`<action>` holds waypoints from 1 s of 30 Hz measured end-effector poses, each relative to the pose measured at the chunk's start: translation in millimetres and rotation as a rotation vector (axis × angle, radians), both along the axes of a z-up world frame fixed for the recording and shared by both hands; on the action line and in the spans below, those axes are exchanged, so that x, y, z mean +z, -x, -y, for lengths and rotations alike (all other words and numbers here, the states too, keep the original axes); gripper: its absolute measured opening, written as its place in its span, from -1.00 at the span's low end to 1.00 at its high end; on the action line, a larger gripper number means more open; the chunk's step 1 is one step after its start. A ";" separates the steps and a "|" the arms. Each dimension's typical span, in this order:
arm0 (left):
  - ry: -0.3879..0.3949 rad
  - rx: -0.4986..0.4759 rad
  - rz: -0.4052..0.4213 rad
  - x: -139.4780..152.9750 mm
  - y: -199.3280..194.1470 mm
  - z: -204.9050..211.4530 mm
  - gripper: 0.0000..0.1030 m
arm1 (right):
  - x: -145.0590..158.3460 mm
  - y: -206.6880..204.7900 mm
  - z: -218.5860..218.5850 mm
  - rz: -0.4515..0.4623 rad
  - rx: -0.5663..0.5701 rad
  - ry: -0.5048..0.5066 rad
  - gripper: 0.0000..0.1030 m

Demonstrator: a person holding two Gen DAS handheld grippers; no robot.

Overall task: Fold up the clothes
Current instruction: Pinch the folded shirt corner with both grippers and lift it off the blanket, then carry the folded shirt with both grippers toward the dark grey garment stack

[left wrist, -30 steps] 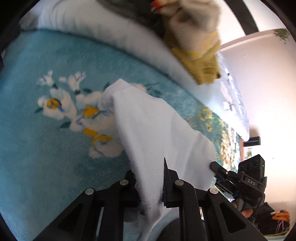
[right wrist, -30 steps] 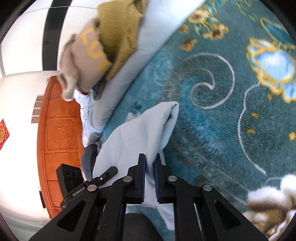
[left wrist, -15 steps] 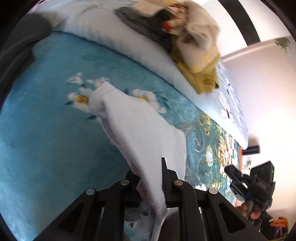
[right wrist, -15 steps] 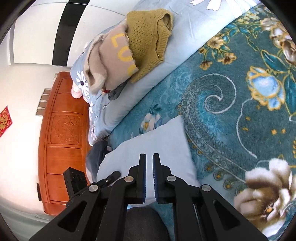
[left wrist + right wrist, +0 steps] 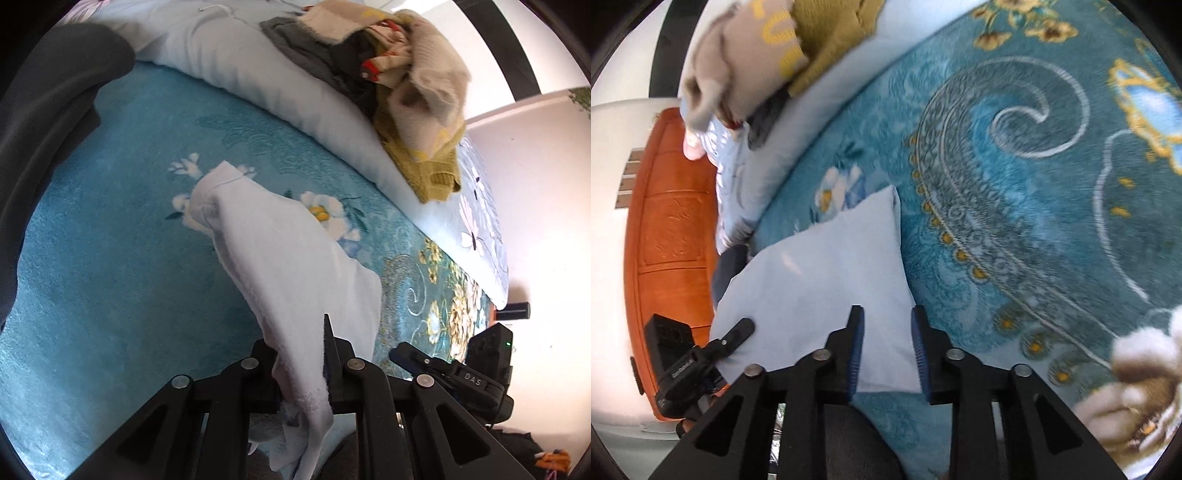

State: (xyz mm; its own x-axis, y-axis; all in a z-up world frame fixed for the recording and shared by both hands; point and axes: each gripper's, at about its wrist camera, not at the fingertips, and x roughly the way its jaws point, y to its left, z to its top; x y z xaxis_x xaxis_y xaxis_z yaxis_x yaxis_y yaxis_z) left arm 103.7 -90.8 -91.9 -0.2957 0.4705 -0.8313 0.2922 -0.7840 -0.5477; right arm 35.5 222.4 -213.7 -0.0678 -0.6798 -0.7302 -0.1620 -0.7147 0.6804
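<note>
Right wrist view: right gripper [image 5: 886,354] jaws just opened, white garment [image 5: 827,295] released, laid flat on teal blanket [image 5: 1015,221]. Left gripper [image 5: 301,363] clamped on garment edge, cloth lifted above blanket. Fold judged laid on right side; left corner yet to be set.

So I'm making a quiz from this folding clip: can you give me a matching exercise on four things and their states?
Things:
1 left tongs
2 right tongs
3 white cloth
4 mustard sweater

States:
a open over the cloth
b shut on the cloth
c in the pile on the pale bedding
d one end lifted, far end on the blanket

Pairs: 1-b, 2-a, 3-d, 4-c
</note>
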 end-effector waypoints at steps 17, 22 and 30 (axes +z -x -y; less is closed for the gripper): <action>-0.011 0.013 0.053 -19.6 -6.4 24.4 -0.70 | -37.3 8.4 33.6 0.059 -0.010 0.038 -0.74; -0.007 -0.011 0.018 -8.3 -8.3 22.1 -0.70 | -28.4 8.1 38.4 0.053 -0.022 0.075 -0.83; 0.023 -0.051 -0.089 39.5 -14.8 24.4 -0.70 | 14.7 4.8 50.0 -0.019 -0.017 0.142 -0.84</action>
State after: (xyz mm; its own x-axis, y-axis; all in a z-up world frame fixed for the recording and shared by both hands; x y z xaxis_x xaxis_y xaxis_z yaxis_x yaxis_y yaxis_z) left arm 118.4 -115.2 -52.3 -0.3448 0.4677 -0.8139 0.2024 -0.8096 -0.5510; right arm 30.6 172.4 -198.9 -0.0931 -0.7746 -0.6255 -0.1597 -0.6085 0.7773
